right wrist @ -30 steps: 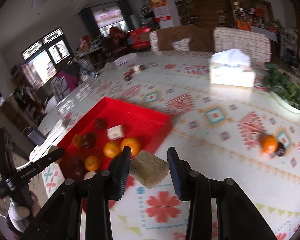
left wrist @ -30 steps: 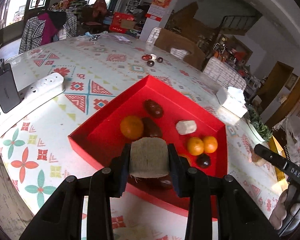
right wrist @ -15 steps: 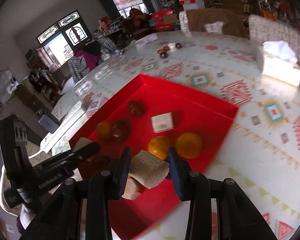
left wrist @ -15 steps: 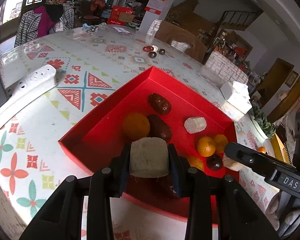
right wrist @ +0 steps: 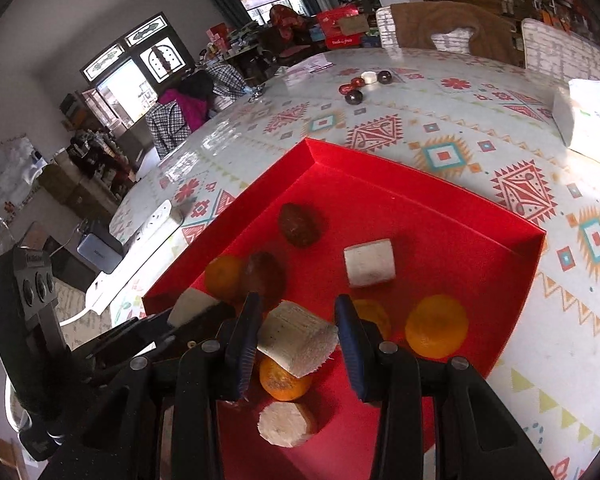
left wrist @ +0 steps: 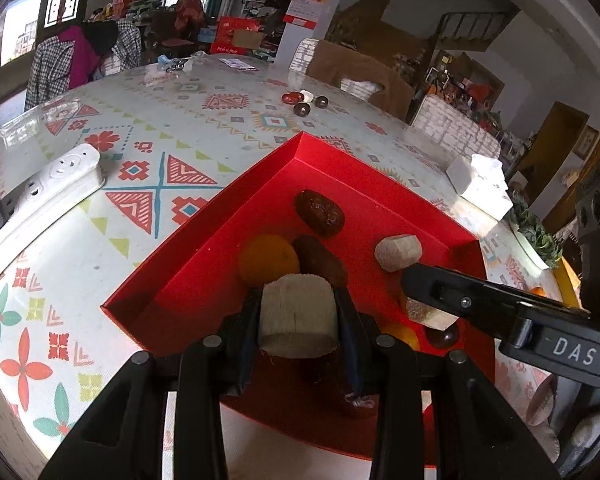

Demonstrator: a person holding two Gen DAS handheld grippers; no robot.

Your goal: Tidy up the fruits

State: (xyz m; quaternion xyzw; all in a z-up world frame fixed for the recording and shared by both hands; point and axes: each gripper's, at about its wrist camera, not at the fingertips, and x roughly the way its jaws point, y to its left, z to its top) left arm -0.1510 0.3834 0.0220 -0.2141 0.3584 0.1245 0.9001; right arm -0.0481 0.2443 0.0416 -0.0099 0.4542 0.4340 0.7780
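Both hands over the red tray (left wrist: 204,240) on the bench. My left gripper (left wrist: 299,320) fingers are clamped on a pale fruit chunk (left wrist: 298,318); my right gripper (right wrist: 296,338) fingers grip another chunk (right wrist: 296,338), each held above the tray's fruit for release inside.

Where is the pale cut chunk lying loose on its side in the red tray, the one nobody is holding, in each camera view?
Left wrist view: the loose pale chunk lies right of centre in the red tray, just beyond the right tongs' arm.
Right wrist view: the same chunk lies mid-tray, above the tongs.
Shared landmark: the wrinkled dark fruit, up and to its left in both views.
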